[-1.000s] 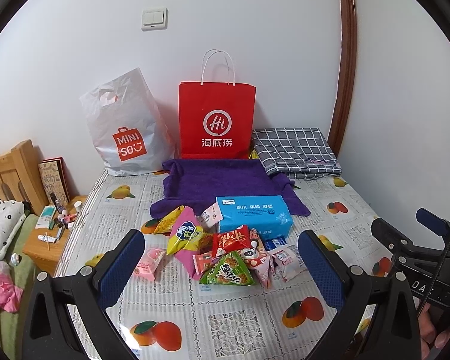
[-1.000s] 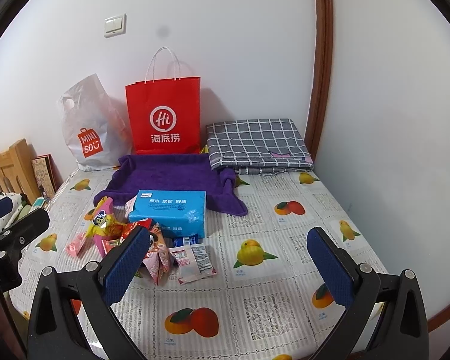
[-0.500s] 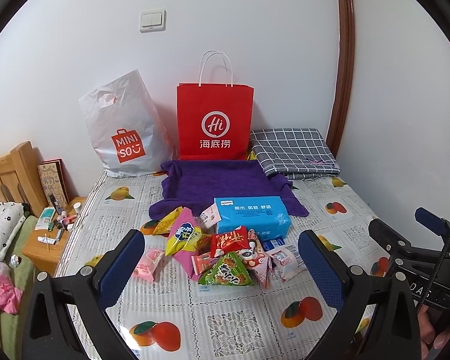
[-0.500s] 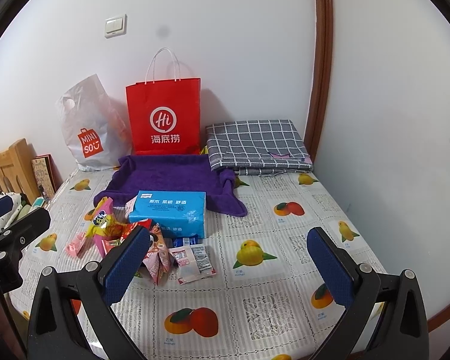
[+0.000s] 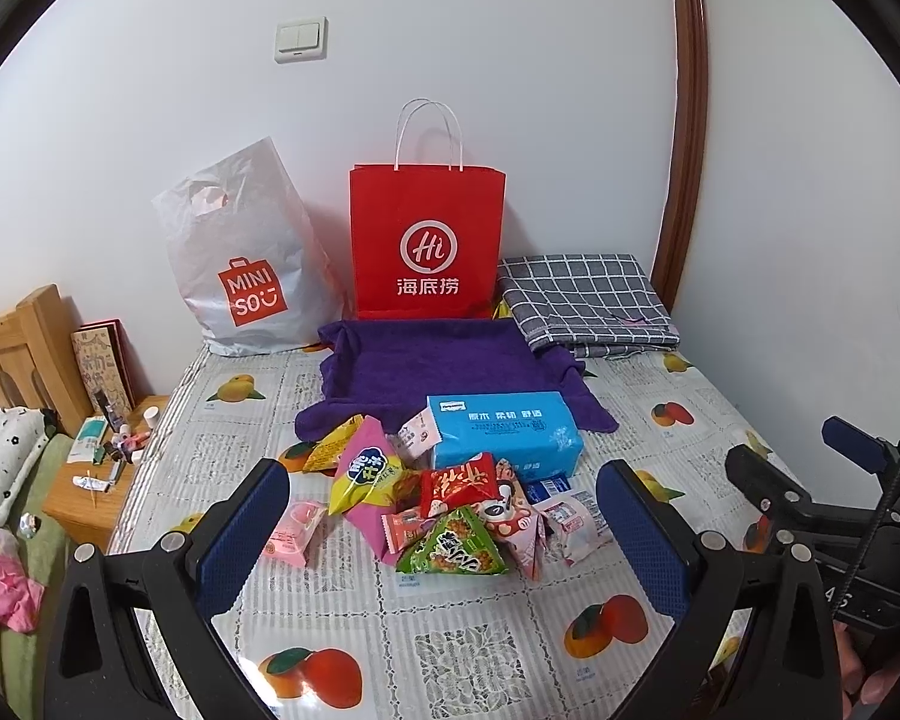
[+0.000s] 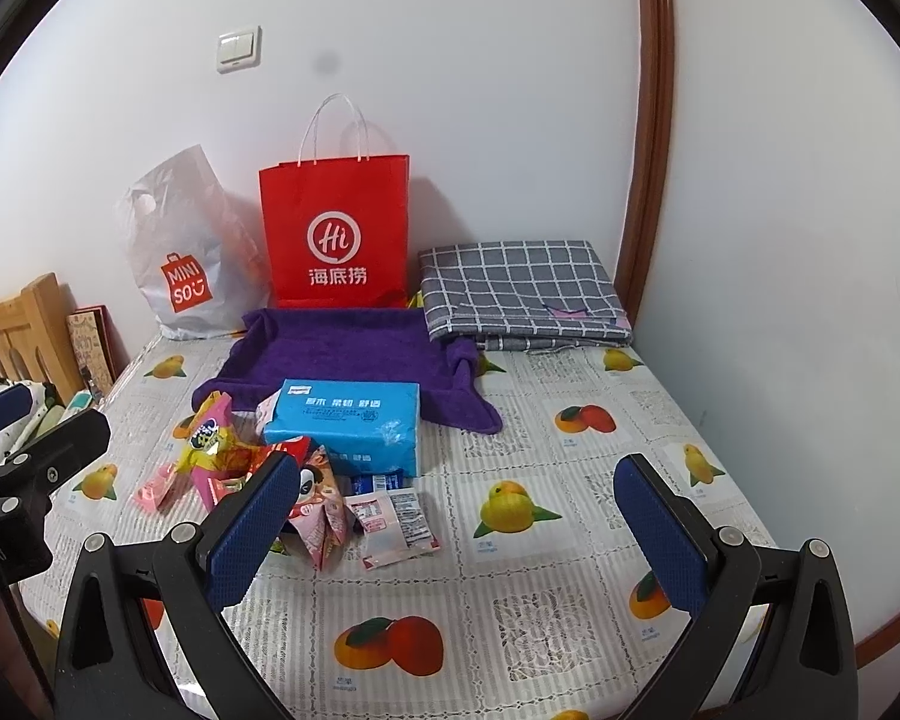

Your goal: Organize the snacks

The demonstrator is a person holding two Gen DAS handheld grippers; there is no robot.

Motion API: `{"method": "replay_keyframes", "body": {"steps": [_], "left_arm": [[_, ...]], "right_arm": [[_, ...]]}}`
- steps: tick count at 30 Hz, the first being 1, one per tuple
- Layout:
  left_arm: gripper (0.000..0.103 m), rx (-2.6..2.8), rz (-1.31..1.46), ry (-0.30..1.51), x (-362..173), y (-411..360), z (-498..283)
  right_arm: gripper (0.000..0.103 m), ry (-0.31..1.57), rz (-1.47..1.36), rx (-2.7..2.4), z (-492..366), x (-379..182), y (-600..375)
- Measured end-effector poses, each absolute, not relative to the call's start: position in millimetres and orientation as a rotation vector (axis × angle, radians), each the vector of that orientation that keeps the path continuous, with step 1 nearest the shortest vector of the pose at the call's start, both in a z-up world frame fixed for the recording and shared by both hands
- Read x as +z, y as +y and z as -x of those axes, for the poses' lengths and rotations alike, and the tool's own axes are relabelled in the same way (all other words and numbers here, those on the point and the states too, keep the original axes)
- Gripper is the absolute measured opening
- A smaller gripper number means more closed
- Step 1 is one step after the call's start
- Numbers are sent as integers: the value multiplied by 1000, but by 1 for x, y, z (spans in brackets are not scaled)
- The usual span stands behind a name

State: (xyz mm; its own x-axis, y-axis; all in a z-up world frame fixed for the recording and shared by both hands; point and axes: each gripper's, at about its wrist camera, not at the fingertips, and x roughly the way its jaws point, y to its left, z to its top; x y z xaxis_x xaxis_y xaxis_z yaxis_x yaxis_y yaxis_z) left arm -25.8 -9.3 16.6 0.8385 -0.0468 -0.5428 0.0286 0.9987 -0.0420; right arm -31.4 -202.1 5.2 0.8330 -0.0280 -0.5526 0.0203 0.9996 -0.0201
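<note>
Here, in my left wrist view, my left gripper [image 5: 444, 534] hangs with its jaws spread wide and empty, and the snack pile [image 5: 444, 510] lies straight ahead between the two blue pads, on the fruit-print bed cover [image 5: 450, 654]. I take the blue tissue pack [image 5: 504, 438] as my landmark: the snacks spill from its near side toward me and off to its left, the green triangular packet [image 5: 453, 552] nearest my jaws, the small pink packet [image 5: 294, 531] farthest left of the pack. The heap's long axis runs left to right, across my line of reach. Behind the pack sits the purple towel tray [image 5: 432, 360], and behind that the red paper bag [image 5: 427, 252].

In my right wrist view, my right gripper [image 6: 456, 531] is likewise wide open, holding nothing — but the same pile [image 6: 270, 474] sits off to the left of my jaws, half hidden behind the left pad. Only the pink-and-white sachet [image 6: 396, 522], just on the near side of the tissue pack [image 6: 348, 426], falls inside the gap. My left gripper [image 6: 24, 462] shows at that edge.

So I judge the left hand better lined up — the first pick is likely its.
</note>
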Motion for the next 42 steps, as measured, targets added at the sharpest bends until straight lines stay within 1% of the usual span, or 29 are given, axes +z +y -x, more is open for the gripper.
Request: {"method": "replay_keyframes", "body": {"steps": [21, 40, 42], "left_arm": [[103, -27, 42, 632, -14, -1, -3], [102, 39, 61, 724, -54, 16, -50], [102, 48, 59, 732, -58, 17, -55]], "right_arm": [[103, 629, 47, -6, 5, -22, -188], [103, 767, 48, 3, -49, -83, -198], [101, 781, 49, 10, -53, -91, -199]]}}
